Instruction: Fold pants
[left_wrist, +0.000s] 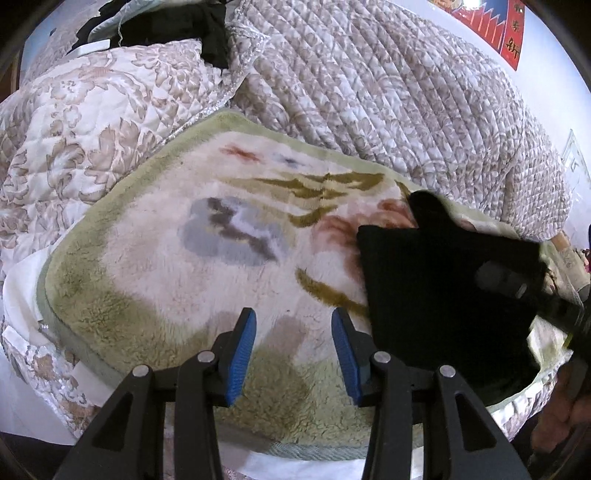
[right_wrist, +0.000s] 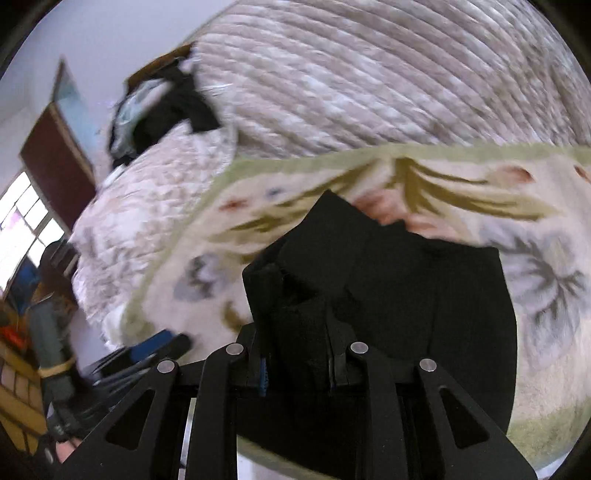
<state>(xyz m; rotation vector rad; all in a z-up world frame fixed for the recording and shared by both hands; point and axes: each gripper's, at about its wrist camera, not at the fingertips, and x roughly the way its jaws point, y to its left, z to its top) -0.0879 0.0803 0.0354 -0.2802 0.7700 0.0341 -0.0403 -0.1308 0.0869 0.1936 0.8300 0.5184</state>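
The black pants (left_wrist: 443, 291) lie as a folded dark bundle on the fleece floral blanket (left_wrist: 192, 266), at the right of the left wrist view. My left gripper (left_wrist: 293, 354) is open and empty, its blue pads apart, just left of the pants. My right gripper (right_wrist: 299, 354) is shut on a bunched fold of the black pants (right_wrist: 406, 295), which fill the middle of the right wrist view and hide its pads. The right gripper also shows in the left wrist view (left_wrist: 517, 288) against the pants.
A quilted floral bedspread (left_wrist: 388, 92) is heaped behind the blanket. Dark clothes (left_wrist: 177, 29) lie on a pillow at the far left. The blanket's green edge (left_wrist: 74, 332) runs near the bed's front. A red wall hanging (left_wrist: 495, 26) is at upper right.
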